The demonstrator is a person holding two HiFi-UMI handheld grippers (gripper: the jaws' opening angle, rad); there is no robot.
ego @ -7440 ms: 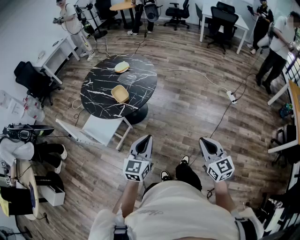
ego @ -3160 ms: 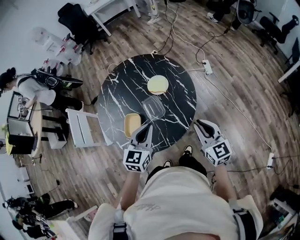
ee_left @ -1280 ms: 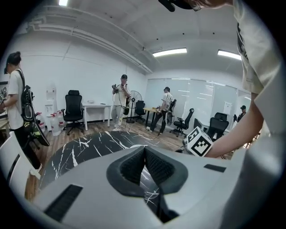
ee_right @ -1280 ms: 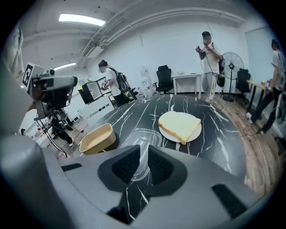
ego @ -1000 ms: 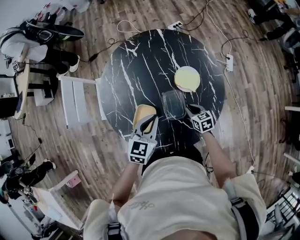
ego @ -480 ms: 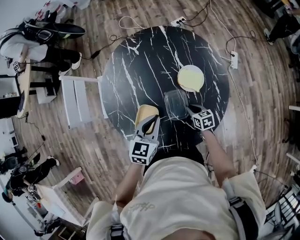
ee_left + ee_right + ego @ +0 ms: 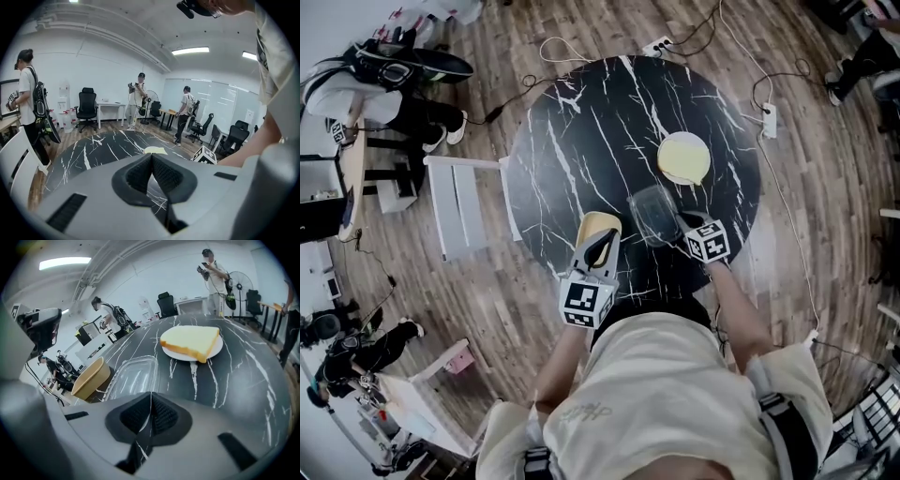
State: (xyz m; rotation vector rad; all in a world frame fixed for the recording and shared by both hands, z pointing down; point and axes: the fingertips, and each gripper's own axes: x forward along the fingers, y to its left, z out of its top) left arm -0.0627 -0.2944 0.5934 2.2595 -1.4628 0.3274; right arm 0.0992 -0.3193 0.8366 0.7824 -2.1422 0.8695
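Note:
A round black marble table carries a slice of toast on a white plate, a clear plastic container and a tan paper box. My left gripper hovers over the near end of the tan box, shut and empty, its jaws pointing across the table. My right gripper is at the near right corner of the clear container, shut and empty, with the toast beyond it. The tan box shows to its left.
A white chair stands against the table's left side. Cables and a power strip lie on the wood floor at the right. A person sits near a desk at the upper left; other people stand across the room.
I walked up to the table over the earlier frames. In the last second both grippers stay over its near edge, and the right one has come lower and closer to the clear container and toast.

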